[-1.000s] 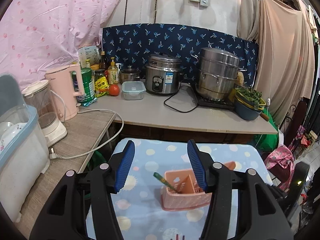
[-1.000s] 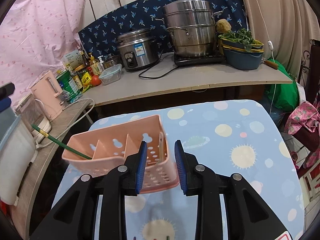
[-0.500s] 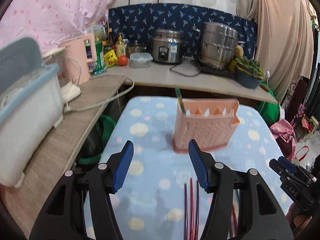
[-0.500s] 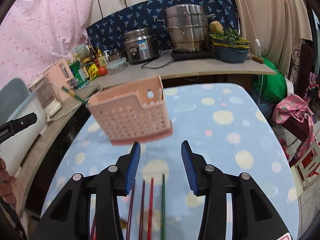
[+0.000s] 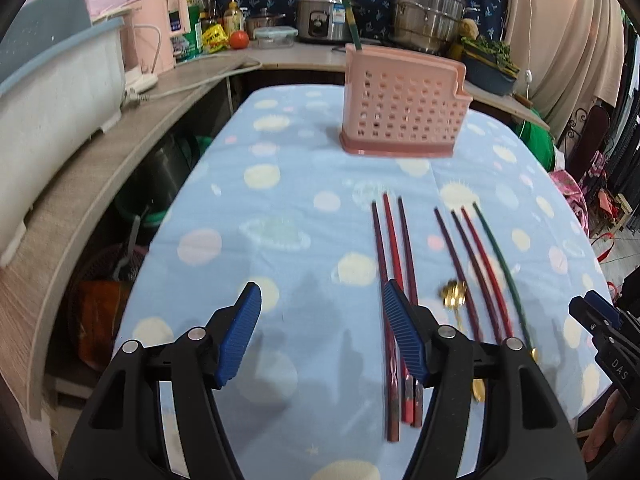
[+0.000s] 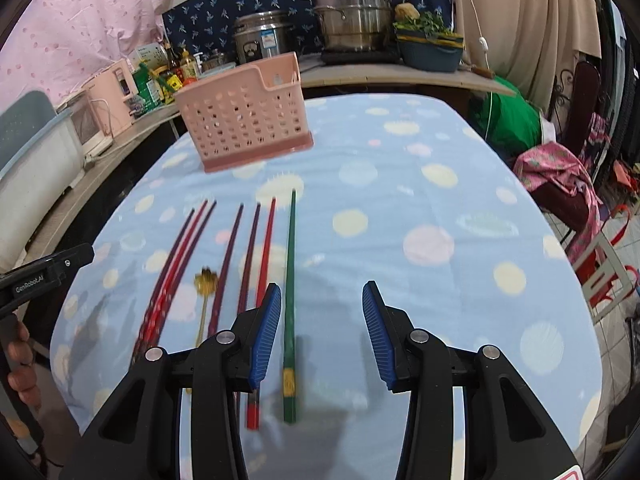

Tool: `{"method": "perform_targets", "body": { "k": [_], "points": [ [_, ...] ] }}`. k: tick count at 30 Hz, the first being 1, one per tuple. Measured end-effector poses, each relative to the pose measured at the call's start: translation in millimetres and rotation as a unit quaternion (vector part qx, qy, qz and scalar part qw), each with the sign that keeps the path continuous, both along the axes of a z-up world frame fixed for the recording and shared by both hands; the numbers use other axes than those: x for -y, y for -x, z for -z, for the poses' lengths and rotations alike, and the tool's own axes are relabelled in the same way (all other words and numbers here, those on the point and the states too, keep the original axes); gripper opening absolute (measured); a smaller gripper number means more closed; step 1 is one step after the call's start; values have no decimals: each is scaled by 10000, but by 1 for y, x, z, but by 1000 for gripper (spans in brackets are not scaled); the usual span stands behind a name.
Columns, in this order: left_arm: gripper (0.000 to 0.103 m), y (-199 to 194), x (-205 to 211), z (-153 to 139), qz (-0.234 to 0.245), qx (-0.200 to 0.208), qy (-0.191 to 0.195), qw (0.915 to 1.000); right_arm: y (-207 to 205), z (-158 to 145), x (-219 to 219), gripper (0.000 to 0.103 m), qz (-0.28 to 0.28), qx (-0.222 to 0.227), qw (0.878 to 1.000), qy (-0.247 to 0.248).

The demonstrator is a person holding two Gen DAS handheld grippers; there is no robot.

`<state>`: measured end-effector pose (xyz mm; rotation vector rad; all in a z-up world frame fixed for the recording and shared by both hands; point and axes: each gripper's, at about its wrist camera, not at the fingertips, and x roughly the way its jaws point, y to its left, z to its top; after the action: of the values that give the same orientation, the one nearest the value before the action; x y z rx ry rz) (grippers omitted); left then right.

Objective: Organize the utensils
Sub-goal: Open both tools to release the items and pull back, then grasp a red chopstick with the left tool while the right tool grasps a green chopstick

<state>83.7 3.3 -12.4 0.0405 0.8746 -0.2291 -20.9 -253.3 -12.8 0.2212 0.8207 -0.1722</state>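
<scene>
Chopsticks lie in a row on the table's blue dotted cloth (image 5: 280, 240) towards its near edge: three dark red ones (image 5: 394, 248) together, three more (image 5: 476, 268) just beside, one green chopstick (image 6: 289, 280) outermost, and a gold spoon (image 6: 205, 288) between the groups. The pink perforated utensil holder (image 5: 404, 108) stands upright near the far edge, a green chopstick (image 5: 352, 20) sticking out of it. Left gripper (image 5: 320, 332): jaws opening, nothing between them; right gripper (image 6: 320, 332): jaws spread, gripping nothing, the green chopstick lying under the gap.
</scene>
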Motion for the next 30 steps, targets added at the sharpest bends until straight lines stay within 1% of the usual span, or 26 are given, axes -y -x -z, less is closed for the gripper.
{"method": "perform_targets", "body": {
  "k": [6, 9, 13, 15, 18, 20, 24, 25, 30],
  "points": [
    [60, 18, -5, 19, -55, -176, 0, 9998, 13, 21, -11, 42, -77, -186, 9998, -52],
    [60, 25, -8, 24, -56, -239, -46, 9997, 18, 28, -17, 41, -128, -226, 9997, 29],
    [60, 35, -10, 32, -25, -267, -153, 9995, 20, 35, -21, 38, -210, -263, 9994, -27],
    [60, 39, -9, 35, 2, -282, -190, 9994, 20, 37, -23, 32, -254, -280, 9993, -27],
    [60, 44, -8, 38, 46, -309, -201, 9993, 19, 40, -26, 27, -311, -307, 9990, -31],
    [60, 46, -6, 39, 77, -325, -199, 9992, 18, 42, -27, 25, -326, -328, 9989, -23],
    [60, 48, -4, 40, 126, -355, -197, 9991, 17, 46, -28, 20, -350, -372, 9987, -26],
    [60, 48, -4, 40, 136, -364, -187, 9991, 17, 46, -29, 19, -349, -367, 9987, -2],
    [64, 51, -2, 42, 181, -400, -182, 9989, 17, 48, -31, 7, -361, -350, 9986, 176]
  ]
}}
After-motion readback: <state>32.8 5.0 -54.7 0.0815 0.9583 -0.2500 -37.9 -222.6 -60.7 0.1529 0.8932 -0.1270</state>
